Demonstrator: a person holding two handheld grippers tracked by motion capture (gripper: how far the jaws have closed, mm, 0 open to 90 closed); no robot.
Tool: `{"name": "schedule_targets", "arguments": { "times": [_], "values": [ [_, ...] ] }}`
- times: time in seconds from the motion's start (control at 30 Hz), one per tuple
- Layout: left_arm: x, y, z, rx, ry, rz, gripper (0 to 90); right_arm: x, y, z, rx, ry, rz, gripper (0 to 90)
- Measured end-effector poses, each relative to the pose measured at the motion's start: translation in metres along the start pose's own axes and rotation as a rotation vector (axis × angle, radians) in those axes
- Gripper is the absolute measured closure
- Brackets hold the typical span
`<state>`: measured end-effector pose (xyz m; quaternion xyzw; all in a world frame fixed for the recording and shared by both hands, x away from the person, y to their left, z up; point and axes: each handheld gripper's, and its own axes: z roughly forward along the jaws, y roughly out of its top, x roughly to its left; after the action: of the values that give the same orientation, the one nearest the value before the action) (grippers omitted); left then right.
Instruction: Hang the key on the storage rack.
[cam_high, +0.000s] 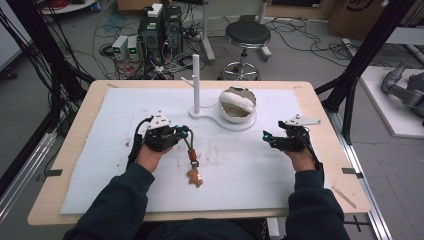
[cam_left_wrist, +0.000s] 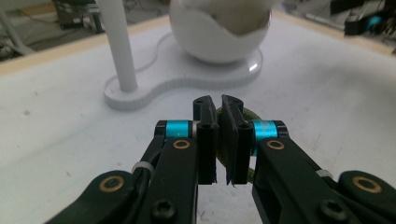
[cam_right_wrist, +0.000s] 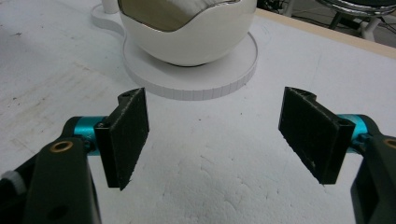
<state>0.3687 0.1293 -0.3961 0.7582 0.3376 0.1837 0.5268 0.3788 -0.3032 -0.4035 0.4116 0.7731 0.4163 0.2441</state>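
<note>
Keychain strap (cam_high: 190, 146) is pinched between the nearly closed jaws of the left tongs (cam_high: 181, 134), its clasp and small tan charm (cam_high: 195, 177) lying on the white mat (cam_high: 250, 165) nearer the person than the egg-shaped bowl (cam_high: 237, 104). In the left gripper view an olive loop (cam_left_wrist: 243, 114) shows behind the jaws. The bowl sits on a white base (cam_high: 220, 118) with an upright post (cam_high: 196, 82) (a short peg juts from its side). Right of the bowl and nearer the person, the right tongs (cam_high: 270, 137) rest with jaws wide apart, holding nothing. The mat covers the wooden desk (cam_high: 75, 145).
</note>
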Motion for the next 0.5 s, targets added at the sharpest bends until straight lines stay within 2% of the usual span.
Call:
{"name": "schedule_targets", "arguments": {
  "times": [0.1,0.2,0.5],
  "values": [
    [0.004,0.01,-0.011,-0.058,0.009,0.003,84.5,0.0,0.0,0.0,-0.001,-0.001,0.003,24.8],
    [0.007,0.019,-0.02,-0.111,0.001,-0.001,84.6,0.0,0.0,-0.001,-0.004,0.0,0.007,24.8],
    [0.013,0.056,-0.034,-0.189,0.012,0.03,84.7,-0.001,0.001,-0.002,-0.011,0.005,0.017,24.8]
  ]
}}
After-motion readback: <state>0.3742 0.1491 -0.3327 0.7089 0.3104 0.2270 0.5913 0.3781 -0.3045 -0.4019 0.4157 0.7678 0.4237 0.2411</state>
